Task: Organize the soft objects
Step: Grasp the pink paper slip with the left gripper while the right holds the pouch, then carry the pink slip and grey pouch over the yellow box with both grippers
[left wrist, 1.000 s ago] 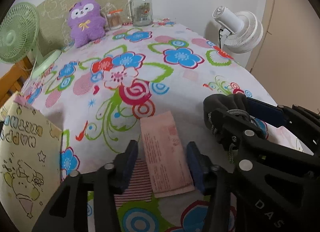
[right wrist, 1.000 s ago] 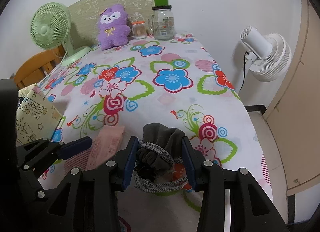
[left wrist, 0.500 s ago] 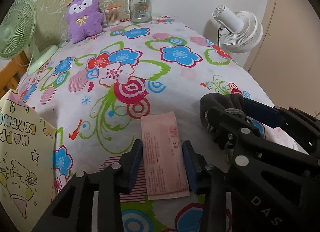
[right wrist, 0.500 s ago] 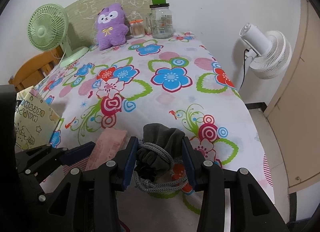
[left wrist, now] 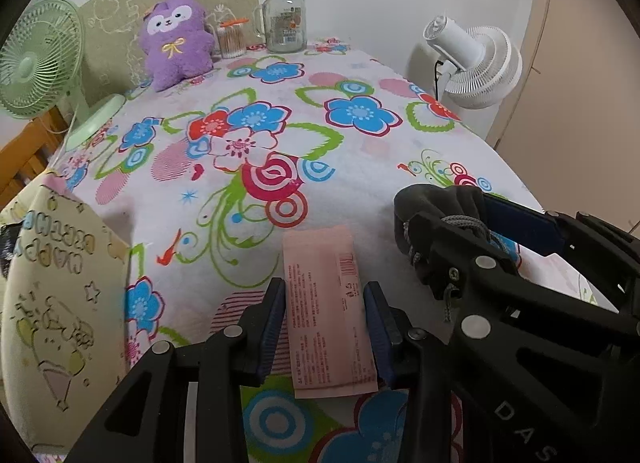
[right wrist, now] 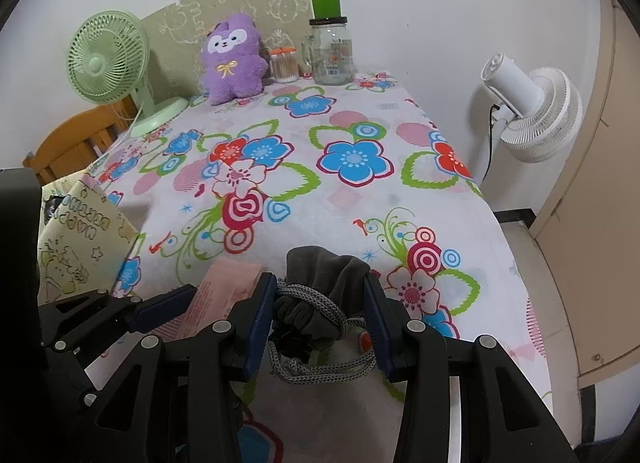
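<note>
From the left wrist, the left tongs point(left wrist: 325, 327) are clamped on the edges of a flat pink packet point(left wrist: 326, 315) lying on the floral counter point(left wrist: 360, 167), ready to lift. From the right wrist, the right tongs point(right wrist: 320, 321) squeeze a grey drawstring pouch point(right wrist: 320, 295) resting on the counter just beside the packet, its cord trailing beneath.

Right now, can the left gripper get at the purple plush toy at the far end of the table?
Probably not yet. The left gripper is shut on the pink packet at the near edge, while the purple plush toy sits far across the table; the cloth between is bare.
</note>
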`<action>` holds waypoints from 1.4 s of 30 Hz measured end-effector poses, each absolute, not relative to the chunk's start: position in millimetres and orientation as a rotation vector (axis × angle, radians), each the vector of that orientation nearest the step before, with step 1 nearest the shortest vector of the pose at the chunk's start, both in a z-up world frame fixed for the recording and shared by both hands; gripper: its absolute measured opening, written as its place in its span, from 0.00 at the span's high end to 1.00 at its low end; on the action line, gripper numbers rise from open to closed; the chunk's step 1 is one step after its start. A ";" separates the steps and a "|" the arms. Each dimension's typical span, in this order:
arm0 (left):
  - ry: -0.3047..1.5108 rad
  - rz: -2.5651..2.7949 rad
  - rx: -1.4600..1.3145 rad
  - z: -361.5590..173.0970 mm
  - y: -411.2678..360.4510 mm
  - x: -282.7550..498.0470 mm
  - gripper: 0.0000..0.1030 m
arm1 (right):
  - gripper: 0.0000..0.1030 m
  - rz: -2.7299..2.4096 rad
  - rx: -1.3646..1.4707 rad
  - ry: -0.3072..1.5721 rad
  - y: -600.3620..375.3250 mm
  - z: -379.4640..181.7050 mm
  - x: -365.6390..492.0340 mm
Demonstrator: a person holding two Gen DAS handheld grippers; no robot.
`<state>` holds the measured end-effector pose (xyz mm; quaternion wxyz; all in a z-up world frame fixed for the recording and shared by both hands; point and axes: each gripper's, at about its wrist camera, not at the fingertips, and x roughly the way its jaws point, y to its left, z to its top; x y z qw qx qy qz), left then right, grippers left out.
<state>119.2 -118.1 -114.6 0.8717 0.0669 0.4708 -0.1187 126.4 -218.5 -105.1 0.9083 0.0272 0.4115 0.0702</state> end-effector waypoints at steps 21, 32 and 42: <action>0.885 -0.226 0.133 -82.4 -92.2 70.3 0.61 | 0.55 0.158 0.030 0.759 -190.2 -70.8 76.0; 0.826 -0.215 0.130 -62.9 -75.3 46.5 0.61 | 0.55 0.153 0.014 0.737 -171.5 -52.3 53.2; 0.786 -0.202 0.140 -42.9 -58.2 32.4 0.60 | 0.55 0.178 0.018 0.705 -153.5 -34.1 37.7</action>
